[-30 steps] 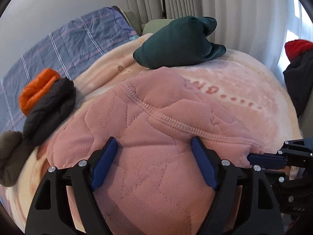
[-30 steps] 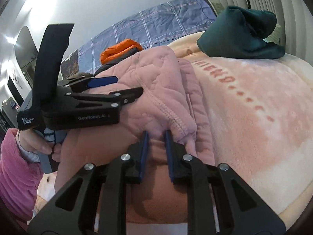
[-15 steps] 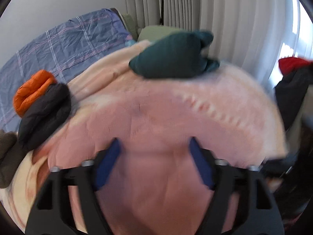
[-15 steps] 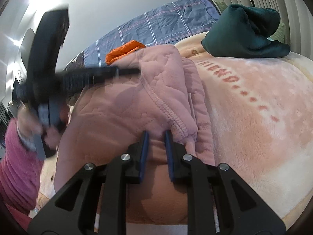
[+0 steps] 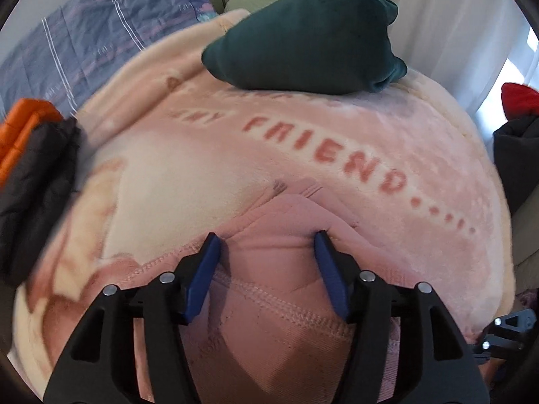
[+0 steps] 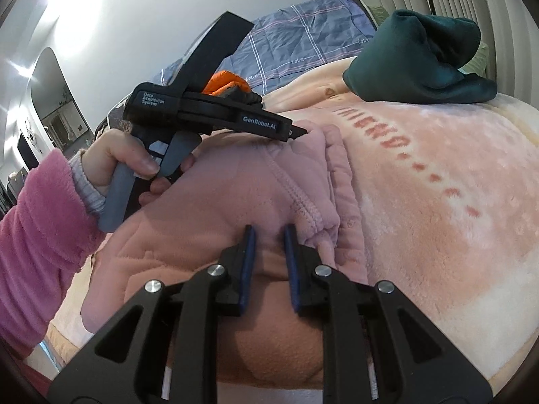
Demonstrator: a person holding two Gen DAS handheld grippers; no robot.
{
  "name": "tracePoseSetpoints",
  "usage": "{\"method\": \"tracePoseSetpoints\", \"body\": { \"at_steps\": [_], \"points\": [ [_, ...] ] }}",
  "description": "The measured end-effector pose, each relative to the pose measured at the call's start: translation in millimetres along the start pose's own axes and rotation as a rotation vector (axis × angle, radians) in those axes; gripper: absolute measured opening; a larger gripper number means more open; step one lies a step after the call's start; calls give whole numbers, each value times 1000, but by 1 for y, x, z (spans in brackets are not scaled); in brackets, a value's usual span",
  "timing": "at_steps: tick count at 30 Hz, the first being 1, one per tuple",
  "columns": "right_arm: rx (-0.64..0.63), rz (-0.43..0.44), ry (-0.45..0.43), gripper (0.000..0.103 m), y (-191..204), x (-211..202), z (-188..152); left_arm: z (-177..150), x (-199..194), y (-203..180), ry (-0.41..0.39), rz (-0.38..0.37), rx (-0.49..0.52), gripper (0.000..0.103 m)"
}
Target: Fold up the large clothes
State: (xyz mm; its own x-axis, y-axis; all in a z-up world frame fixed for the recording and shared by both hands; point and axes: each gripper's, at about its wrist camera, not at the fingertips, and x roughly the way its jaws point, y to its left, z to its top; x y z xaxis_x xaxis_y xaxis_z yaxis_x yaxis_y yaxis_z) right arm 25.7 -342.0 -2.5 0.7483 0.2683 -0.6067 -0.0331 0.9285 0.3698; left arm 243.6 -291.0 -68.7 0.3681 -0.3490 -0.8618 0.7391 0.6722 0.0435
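A pink quilted garment [image 5: 276, 306] lies bunched on a pale pink blanket [image 5: 337, 155] with the word FRIEND on it. My left gripper [image 5: 266, 240] has its jaws partly closed around a thick fold at the garment's far edge. In the right wrist view the garment [image 6: 209, 208] is folded over itself, and my right gripper [image 6: 269, 235] is shut on its near hem. The left gripper [image 6: 296, 132], held by a hand in a pink sleeve, shows there with its tip at the garment's top edge.
A folded dark green garment [image 5: 306, 30] lies at the far end of the blanket. An orange and dark grey padded jacket [image 5: 30, 144] lies at the left. A blue checked sheet [image 5: 101, 27] covers the bed beyond. Red and dark clothes [image 5: 515, 124] hang at right.
My left gripper swung forward and down over the garment, and its jaws narrowed around the far fold. The garment now lies lower in its view. The right gripper kept its hold.
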Motion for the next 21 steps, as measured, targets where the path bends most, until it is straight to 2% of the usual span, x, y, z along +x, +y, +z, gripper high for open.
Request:
{"method": "tracePoseSetpoints", "body": {
  "at_steps": [2,4,8,11,12,14,17,18,19,20,21],
  "points": [
    [5,12,5,17,0,-3,-1,-1,-16,-6,-35,28,20,62],
    [8,28,8,17,-1,-5,-1,-5,-47,-6,-84,15,20,62],
    [8,32,0,17,-2,-10,-4,-29,-108,22,-199,23,-18,65],
    [19,47,-2,17,-4,-10,-5,-52,-129,51,-231,59,-70,65],
    [18,46,-2,17,-4,-10,-4,-63,-129,64,-222,71,-100,65],
    [9,39,-5,17,-2,-10,-5,-81,-120,85,-179,57,-168,49],
    [-5,36,-7,17,1,-10,-6,-104,-105,113,-177,-41,-284,50],
    [-12,31,-8,17,4,-10,-6,-108,-98,117,-172,-50,-310,51],
    [-22,26,-8,17,6,-10,-6,-111,-86,119,-160,-36,-313,54],
    [-31,26,-10,17,9,-8,-5,-114,-66,118,-132,40,-290,69],
    [-44,19,-9,17,12,-7,-4,-117,-50,121,-114,88,-301,76]
  ]
}}
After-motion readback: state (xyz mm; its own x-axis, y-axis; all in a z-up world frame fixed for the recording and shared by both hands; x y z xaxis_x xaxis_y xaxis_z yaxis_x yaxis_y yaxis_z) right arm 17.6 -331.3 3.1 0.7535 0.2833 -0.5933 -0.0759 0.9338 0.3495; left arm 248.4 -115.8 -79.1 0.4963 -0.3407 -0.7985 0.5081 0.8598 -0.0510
